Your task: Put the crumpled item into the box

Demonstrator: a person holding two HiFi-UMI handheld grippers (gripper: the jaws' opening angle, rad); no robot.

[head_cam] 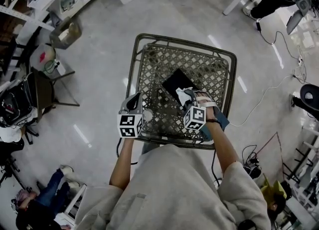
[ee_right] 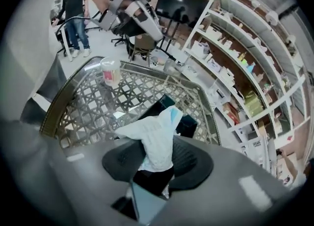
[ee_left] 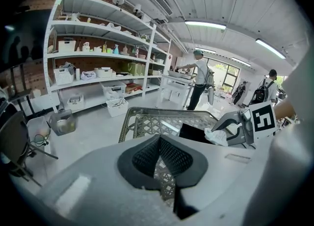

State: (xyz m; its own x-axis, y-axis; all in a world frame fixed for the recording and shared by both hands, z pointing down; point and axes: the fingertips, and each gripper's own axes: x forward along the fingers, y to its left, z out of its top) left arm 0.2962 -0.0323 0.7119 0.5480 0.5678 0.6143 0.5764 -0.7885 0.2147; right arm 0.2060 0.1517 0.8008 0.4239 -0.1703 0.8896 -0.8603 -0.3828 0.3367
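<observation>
A crumpled white item point(ee_right: 156, 139) with a blue patch is pinched between the pads of my right gripper point(ee_right: 158, 146), which is shut on it. In the head view the crumpled item point(head_cam: 185, 96) hangs at the near edge of a flat black box point(head_cam: 175, 83) lying on the metal lattice table point(head_cam: 157, 64). The box point(ee_right: 188, 125) shows just past the item in the right gripper view. My left gripper point(head_cam: 133, 103) hovers over the table's front left part, its pads point(ee_left: 171, 155) together with nothing between them. From the left gripper view, the crumpled item point(ee_left: 215, 136) shows in the right gripper point(ee_left: 230, 126).
A clear cup point(ee_right: 110, 71) with pink contents stands on the table below the left gripper. A chair point(head_cam: 47, 93) and boxes lie on the left, cables point(head_cam: 269, 94) on the floor at right. Shelves point(ee_left: 98, 58) and standing people point(ee_left: 201, 78) are farther off.
</observation>
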